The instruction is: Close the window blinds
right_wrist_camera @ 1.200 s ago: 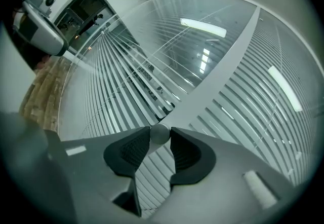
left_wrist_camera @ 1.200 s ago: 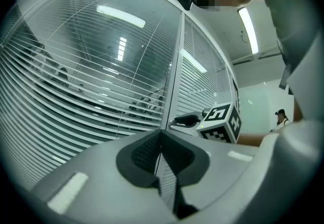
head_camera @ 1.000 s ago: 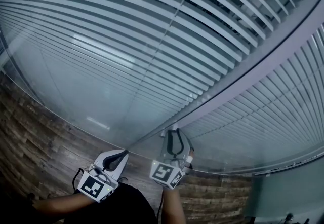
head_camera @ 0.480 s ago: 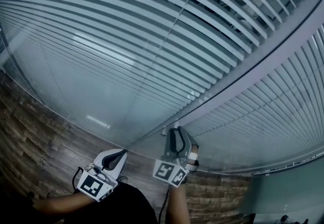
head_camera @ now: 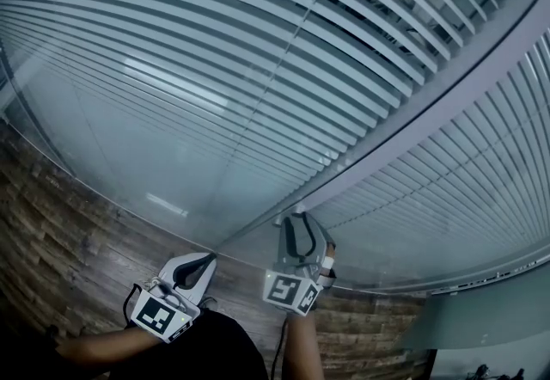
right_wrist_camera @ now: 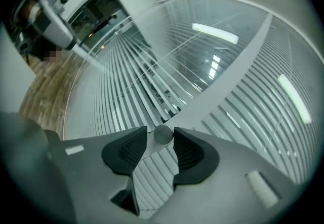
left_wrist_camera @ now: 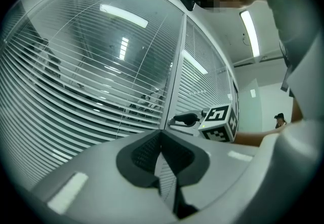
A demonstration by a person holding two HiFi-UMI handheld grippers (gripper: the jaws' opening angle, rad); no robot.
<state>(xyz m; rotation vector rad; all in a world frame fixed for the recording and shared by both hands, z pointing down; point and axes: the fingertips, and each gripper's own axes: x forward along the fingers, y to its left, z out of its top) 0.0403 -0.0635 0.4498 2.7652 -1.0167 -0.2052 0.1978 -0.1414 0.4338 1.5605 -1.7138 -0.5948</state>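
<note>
Right gripper view: the blinds point(right_wrist_camera: 126, 66) lie ahead; their knob point(right_wrist_camera: 163, 136) sits between tips of the right gripper point(right_wrist_camera: 160, 132), just opened — likely small, hard, slick, so pinch its rim squarely. Left gripper point(left_wrist_camera: 161, 133) — shut, empty.

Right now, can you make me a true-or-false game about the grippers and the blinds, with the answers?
1. The left gripper has its jaws together. True.
2. The right gripper is squeezing the knob tight. False: its jaws are apart and have just been opening. The small round knob sits between the tips, not squeezed.
3. The blinds are fully shut. False: they are open, with dark gaps showing through.
4. The floor looks like wood. True.
</note>
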